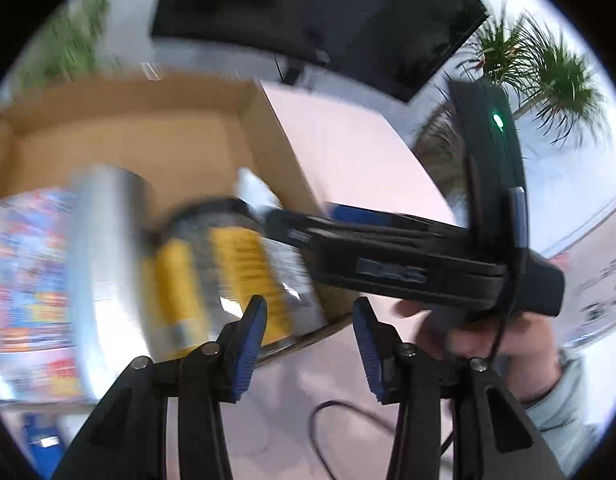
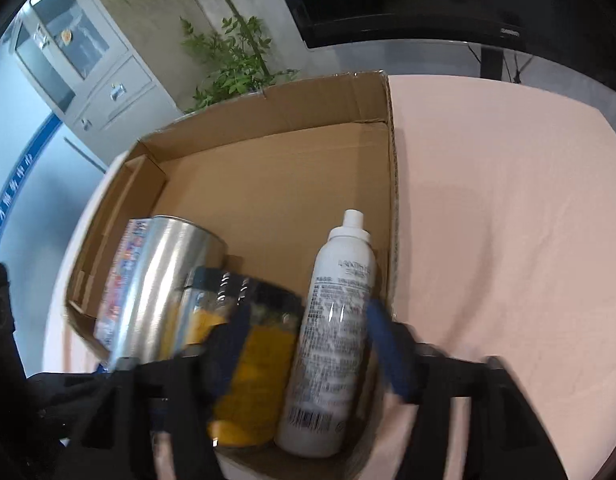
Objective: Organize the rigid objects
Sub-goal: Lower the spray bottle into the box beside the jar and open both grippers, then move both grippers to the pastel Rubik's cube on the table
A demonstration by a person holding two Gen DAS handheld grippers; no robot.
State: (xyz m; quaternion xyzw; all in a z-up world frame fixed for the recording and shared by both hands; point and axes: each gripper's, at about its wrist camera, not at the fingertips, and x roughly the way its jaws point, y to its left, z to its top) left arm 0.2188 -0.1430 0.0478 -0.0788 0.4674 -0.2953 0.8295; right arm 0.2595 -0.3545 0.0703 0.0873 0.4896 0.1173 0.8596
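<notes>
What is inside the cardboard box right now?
Inside the cardboard box: a white spray bottle, a yellow-labelled jar, a shiny metal can and a colourful printed pack. Their lower parts and the near floor are hidden by the grippers.

left wrist: close, tilted down at cardboard box point(image 1: 156, 148) near edge | right wrist: close above, looking into it | shared: box

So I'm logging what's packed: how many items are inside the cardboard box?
4: colourful printed carton at left, shiny steel can, yellow-filled glass jar, white spray bottle at right. More may hide behind them.
</notes>
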